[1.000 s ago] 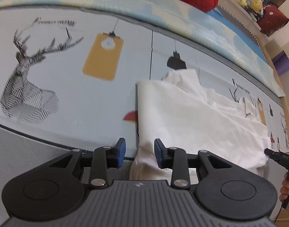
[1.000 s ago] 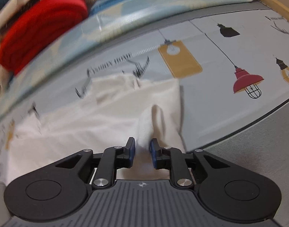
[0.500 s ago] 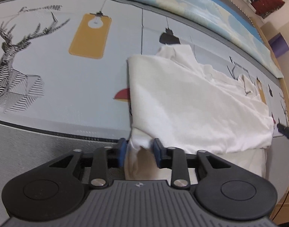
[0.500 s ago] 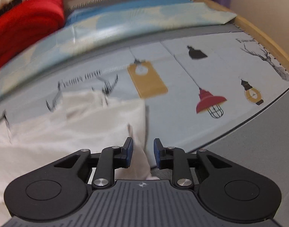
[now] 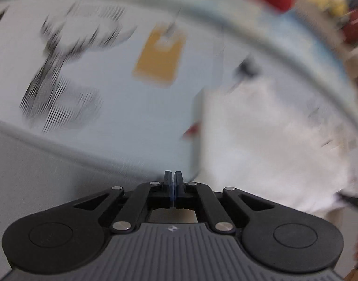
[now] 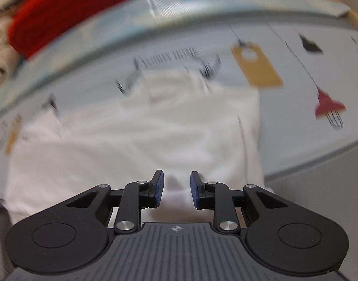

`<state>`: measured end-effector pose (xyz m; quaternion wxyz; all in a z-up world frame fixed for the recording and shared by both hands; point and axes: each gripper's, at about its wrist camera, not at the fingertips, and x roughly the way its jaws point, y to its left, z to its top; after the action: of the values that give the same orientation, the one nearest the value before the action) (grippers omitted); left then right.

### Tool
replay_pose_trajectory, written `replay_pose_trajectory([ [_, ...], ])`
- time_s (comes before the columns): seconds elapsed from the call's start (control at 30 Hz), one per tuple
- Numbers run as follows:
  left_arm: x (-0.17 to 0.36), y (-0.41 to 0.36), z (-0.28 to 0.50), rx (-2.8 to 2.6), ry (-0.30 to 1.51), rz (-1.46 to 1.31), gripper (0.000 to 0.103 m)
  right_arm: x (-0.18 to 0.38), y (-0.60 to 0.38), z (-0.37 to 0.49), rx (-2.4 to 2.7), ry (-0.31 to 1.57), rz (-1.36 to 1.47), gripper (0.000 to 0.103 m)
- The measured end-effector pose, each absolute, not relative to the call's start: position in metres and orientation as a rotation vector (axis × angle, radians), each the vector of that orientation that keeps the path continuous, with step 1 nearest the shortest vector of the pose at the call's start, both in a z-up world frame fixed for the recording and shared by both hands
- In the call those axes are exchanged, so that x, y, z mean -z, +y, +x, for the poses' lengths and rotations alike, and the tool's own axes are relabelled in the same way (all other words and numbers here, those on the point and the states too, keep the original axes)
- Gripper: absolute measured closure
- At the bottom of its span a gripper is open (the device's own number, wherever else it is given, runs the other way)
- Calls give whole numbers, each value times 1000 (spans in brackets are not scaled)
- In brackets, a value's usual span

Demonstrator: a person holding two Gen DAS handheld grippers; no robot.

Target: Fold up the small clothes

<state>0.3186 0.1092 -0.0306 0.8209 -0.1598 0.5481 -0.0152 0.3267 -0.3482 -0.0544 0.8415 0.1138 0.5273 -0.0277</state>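
A white garment (image 6: 136,140) lies folded flat on the printed play mat (image 6: 296,121). In the left wrist view it (image 5: 268,145) lies to the right, blurred by motion. My left gripper (image 5: 173,178) is shut and empty, just left of the garment's near corner. My right gripper (image 6: 176,183) is open, above the garment's near edge, with nothing between its fingers.
A red cushion (image 6: 61,16) lies beyond the mat at the back left. A grey floor strip (image 6: 319,182) runs along the mat's near edge. Soft toys (image 5: 329,2) sit at the far right of the left wrist view.
My left gripper has let go of the garment's corner, shut empty and moved left. My right gripper has moved left over the garment and opened wider. The garment now lies flat.
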Motion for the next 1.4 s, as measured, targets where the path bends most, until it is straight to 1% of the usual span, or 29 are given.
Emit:
replay_pose_trajectory([
  [0.03,25,105,319,87,1135,-365,103,57,-349,327,73,1125,235,77],
  [0.1,26,92,321,199,1146,-393,101,60,-352,328,82,1138,242,77],
  [0.17,39,74,321,216,1186,-311,101,65,-354,327,103,1157,237,77],
  [0.23,63,66,323,127,1280,-163,101,69,-359,326,122,1167,232,77],
  [0.27,69,68,324,116,1291,-159,101,70,-363,325,125,1166,241,79],
  [0.33,61,73,330,86,1271,-213,101,69,-370,326,132,1155,276,79],
  [0.43,38,77,334,53,1167,-217,100,55,-379,323,188,1104,241,77],
  [0.53,30,85,343,66,1091,-314,94,46,-393,321,203,1056,249,76],
  [0.57,31,85,347,63,1077,-337,86,45,-398,320,210,1043,266,75],
  [0.6,34,86,351,61,1065,-355,71,45,-403,319,223,1033,279,74],
  [0.67,40,89,361,55,1048,-400,56,44,-413,318,256,1009,302,70],
  [0.7,45,91,364,58,1050,-428,54,43,-419,316,272,995,318,69],
  [0.83,69,98,378,77,1061,-514,54,36,-437,309,329,936,407,66],
  [0.87,74,100,382,82,1065,-515,57,35,-441,307,338,923,427,63],
  [0.9,78,101,384,97,1069,-509,85,34,-445,306,342,915,446,62],
  [0.93,77,101,386,107,1066,-479,101,35,-447,305,340,915,460,62],
  [0.97,75,105,387,81,1045,-439,100,37,-448,305,337,922,470,62],
  [1.0,71,112,389,39,1008,-430,103,39,-449,306,333,930,478,62],
  [1.1,56,142,389,-72,938,-465,103,43,-444,309,300,949,476,61],
  [1.17,59,150,390,-37,984,-503,103,46,-438,313,268,964,465,58],
  [1.2,63,150,390,14,1025,-536,101,48,-434,315,251,974,458,56],
  [1.23,67,147,389,67,1052,-557,99,50,-431,317,240,988,446,53],
  [1.3,69,136,387,98,1055,-507,87,55,-424,320,228,1009,418,53],
  [1.33,69,131,386,92,1043,-477,84,57,-422,322,225,1018,412,53],
  [1.37,71,128,386,95,1040,-473,77,60,-421,323,224,1027,412,53],
  [1.4,75,125,386,106,1045,-490,75,63,-420,324,227,1035,416,53],
])
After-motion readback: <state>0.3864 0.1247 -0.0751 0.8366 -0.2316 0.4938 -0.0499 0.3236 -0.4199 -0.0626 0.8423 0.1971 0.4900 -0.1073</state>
